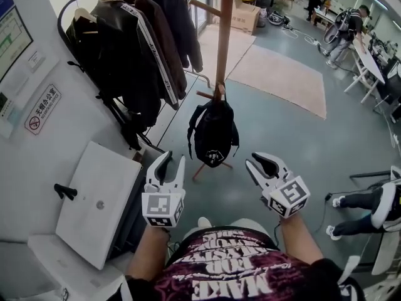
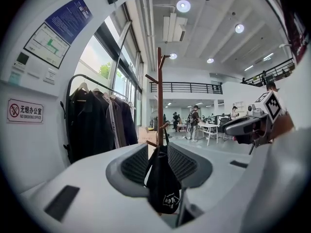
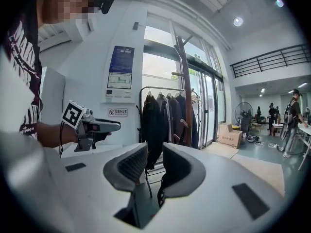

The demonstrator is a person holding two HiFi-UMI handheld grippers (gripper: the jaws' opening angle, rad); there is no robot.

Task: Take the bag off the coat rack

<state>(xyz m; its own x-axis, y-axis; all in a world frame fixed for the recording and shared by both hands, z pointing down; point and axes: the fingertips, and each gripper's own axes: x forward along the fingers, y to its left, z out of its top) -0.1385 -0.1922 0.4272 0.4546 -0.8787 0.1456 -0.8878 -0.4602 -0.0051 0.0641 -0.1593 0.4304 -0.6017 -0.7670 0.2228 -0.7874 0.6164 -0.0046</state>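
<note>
Black bag (image 1: 213,133) hanging on coat rack (image 1: 223,42), contents hidden

Black, white-emblemed bag (image 1: 213,133) hangs from a low peg on the wooden coat rack (image 1: 223,36).

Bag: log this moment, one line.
bag: hanging on coat rack | left tool: open, empty | right tool: open, empty | contact: none

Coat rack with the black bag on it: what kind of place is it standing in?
Most likely a big open office. A wall sign reads no smoking office, people stand at white desks farther back, and a rail of jackets lines the wall.
</note>
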